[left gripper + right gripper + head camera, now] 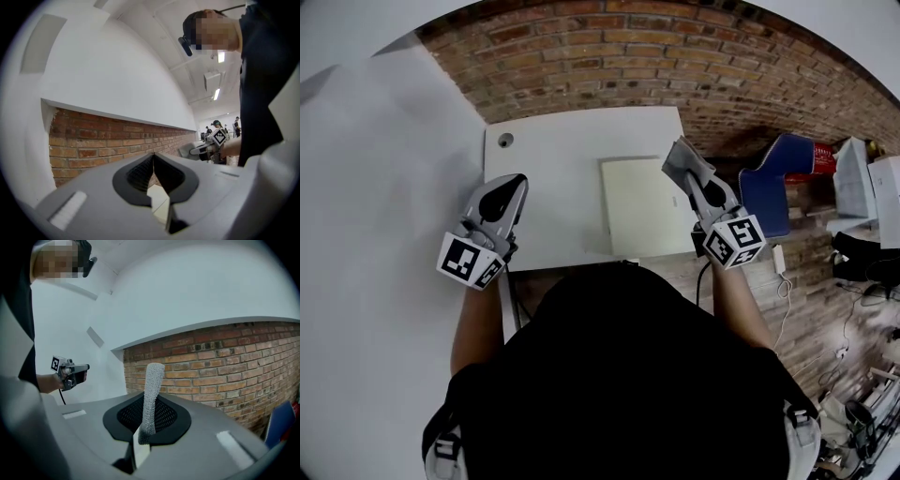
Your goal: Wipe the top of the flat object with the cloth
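Observation:
A cream flat board (642,206) lies on the white table (553,187), toward its right side. In the head view my right gripper (679,156) hovers over the board's far right corner. It is shut on a grey cloth (151,394), a textured strip that stands up from between the jaws in the right gripper view. My left gripper (518,180) hangs over the table's left part, well apart from the board. Its jaws (153,157) are closed on each other with nothing between them. A sliver of the board (157,199) shows below them.
A brick wall (675,56) runs behind the table, and a white wall panel (375,169) stands at the left. A blue chair (773,183) sits right of the table. A round cable hole (504,140) marks the table's far left corner.

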`<state>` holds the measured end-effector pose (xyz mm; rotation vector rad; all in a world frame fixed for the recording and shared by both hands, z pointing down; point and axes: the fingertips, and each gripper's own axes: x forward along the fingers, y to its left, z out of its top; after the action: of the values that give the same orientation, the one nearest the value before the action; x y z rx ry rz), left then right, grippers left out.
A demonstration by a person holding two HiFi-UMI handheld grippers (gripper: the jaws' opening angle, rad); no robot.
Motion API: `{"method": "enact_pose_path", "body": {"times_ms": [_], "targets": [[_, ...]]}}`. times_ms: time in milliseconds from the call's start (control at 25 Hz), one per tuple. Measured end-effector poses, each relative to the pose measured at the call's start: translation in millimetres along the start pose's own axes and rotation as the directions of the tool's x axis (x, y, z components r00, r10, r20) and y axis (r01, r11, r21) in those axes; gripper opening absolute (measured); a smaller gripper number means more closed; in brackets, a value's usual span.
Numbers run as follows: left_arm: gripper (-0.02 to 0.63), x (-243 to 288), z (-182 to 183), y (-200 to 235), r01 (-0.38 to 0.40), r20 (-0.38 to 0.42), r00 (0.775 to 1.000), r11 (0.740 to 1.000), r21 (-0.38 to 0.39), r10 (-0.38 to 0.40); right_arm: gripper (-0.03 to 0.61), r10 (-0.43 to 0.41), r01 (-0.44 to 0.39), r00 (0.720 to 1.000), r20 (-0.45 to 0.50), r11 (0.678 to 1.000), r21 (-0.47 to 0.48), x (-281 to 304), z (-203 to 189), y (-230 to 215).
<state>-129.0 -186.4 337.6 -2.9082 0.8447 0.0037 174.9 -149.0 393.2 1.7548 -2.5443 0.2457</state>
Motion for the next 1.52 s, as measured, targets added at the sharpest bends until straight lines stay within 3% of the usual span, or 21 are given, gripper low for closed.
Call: {"method": "enact_pose_path", "body": {"times_ms": [520,880,1520], "targets": [[0.003,7,-24,-2,-0.074,-0.055,0.996,0.997,-0.026,0.072,0.011,0.095,-0.092,0.987,-0.128,0.995,0.029,62,-64,-25],[0.003,3,-33,-4,-0.133,-0.09,0.987,0.991,-0.034,0.13,0.011,0.15,-0.131,0.965,-0.213,0.986,0.102,85,-115,-31],[0.003,-27,-44,-12,-0.233,-0.187,0.958,0.971,-0.054,0.219,0.011,0.291,-0.251,0.872,-0.394,0.956,0.15,130,-206,-2]]}}
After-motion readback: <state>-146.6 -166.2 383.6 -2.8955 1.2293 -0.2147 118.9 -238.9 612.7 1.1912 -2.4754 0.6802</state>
